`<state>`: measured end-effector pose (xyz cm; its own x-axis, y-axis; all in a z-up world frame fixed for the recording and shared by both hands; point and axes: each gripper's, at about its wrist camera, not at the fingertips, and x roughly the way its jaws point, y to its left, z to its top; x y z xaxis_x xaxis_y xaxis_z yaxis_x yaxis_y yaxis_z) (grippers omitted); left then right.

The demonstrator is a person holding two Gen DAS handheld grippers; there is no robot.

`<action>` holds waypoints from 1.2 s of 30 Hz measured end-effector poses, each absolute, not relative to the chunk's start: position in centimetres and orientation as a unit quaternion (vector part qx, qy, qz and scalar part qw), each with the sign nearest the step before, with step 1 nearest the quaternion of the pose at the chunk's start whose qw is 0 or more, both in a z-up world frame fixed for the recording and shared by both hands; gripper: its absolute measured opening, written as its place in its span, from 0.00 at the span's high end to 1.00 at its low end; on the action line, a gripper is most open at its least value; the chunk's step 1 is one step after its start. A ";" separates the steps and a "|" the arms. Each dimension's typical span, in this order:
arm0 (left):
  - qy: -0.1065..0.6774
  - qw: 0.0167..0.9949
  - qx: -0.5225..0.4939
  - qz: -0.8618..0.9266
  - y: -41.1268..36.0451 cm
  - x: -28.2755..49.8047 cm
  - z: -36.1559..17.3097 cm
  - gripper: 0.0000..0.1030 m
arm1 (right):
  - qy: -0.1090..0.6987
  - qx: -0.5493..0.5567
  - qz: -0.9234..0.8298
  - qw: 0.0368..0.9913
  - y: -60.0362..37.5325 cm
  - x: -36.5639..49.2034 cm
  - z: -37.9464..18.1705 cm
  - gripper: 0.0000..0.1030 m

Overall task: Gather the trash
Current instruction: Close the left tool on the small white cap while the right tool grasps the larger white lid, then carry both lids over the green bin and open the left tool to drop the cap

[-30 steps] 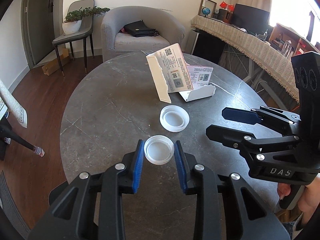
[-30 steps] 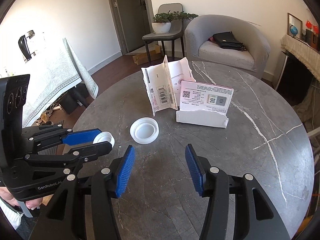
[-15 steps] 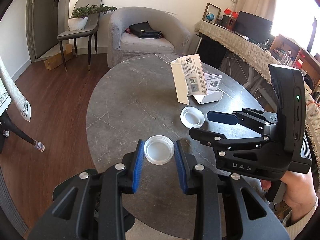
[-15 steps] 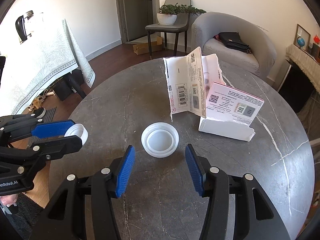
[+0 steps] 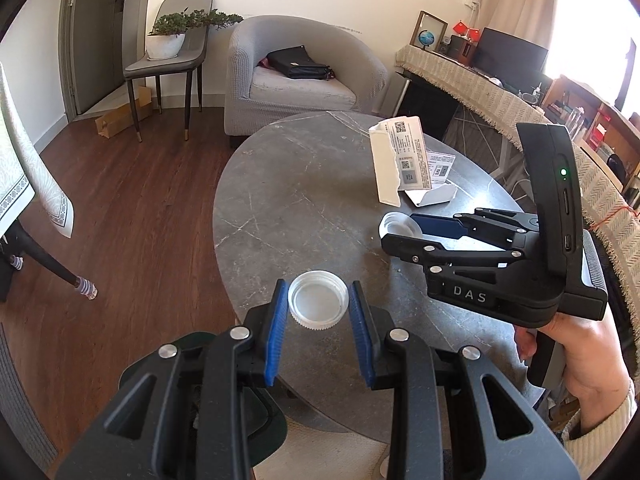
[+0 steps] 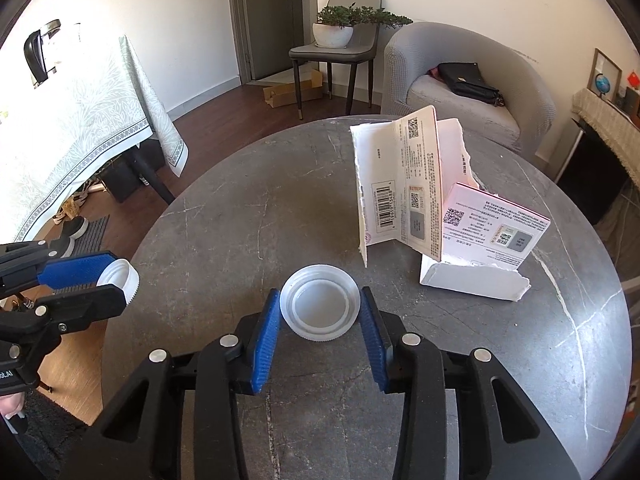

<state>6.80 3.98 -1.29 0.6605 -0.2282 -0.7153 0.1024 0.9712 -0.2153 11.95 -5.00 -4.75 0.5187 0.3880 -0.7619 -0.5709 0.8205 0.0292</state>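
My left gripper (image 5: 318, 304) is clamping a light, rigid cap (image 5: 319, 304) by its ribbed rim; my right gripper (image 6: 319, 308) jaws are bracketing the wider lid (image 6: 319, 307), contact uncertain.

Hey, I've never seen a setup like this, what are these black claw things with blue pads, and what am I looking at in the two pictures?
These are two hand-held grippers, each with a fisheye camera looking along its fingers. A person holds one in each hand; no robot arm is involved.

The left view shows the left gripper holding a white cap near the table edge, with the right gripper seen from the side.

The right view shows the right gripper closed around a second cap on the table. Behind it stand two torn cardboard pieces.
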 end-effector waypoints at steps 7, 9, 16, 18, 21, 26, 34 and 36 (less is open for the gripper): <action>0.401 0.909 -0.089 -0.075 6.2 5.9 -1.1 0.68 | 0.388 -0.100 0.314 0.861 -3.2 10.6 -3.2 0.61; 0.404 0.908 -0.095 -0.066 7.1 5.6 -1.3 0.68 | 0.385 -0.098 0.324 0.858 -2.6 10.2 -2.9 0.61; 0.421 0.900 -0.102 -0.040 9.7 4.2 -2.7 0.68 | 0.379 -0.088 0.359 0.848 -0.1 8.6 -2.2 0.61; 0.424 0.899 -0.102 -0.036 10.4 3.6 -3.1 0.68 | 0.378 -0.091 0.367 0.845 0.7 8.1 -2.2 0.61; 0.428 0.898 -0.102 -0.030 11.4 2.8 -3.6 0.68 | 0.377 -0.095 0.377 0.840 1.8 7.3 -2.1 0.61; 0.439 0.892 -0.108 -0.020 13.1 1.8 -4.7 0.68 | 0.376 -0.105 0.394 0.832 4.0 6.7 -2.3 0.61; 0.454 0.882 -0.125 -0.006 15.9 0.6 -6.4 0.68 | 0.371 -0.113 0.420 0.820 7.3 5.7 -2.1 0.61; 0.462 0.877 -0.131 -0.003 16.7 0.3 -7.2 0.68 | 0.372 -0.114 0.424 0.818 8.0 5.6 -2.2 0.61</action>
<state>0.29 16.65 -7.18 0.5740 -0.1271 -0.8089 -0.1151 0.9655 -0.2334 5.58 8.01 -2.21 0.3637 0.6086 -0.7052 -0.7784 0.6144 0.1288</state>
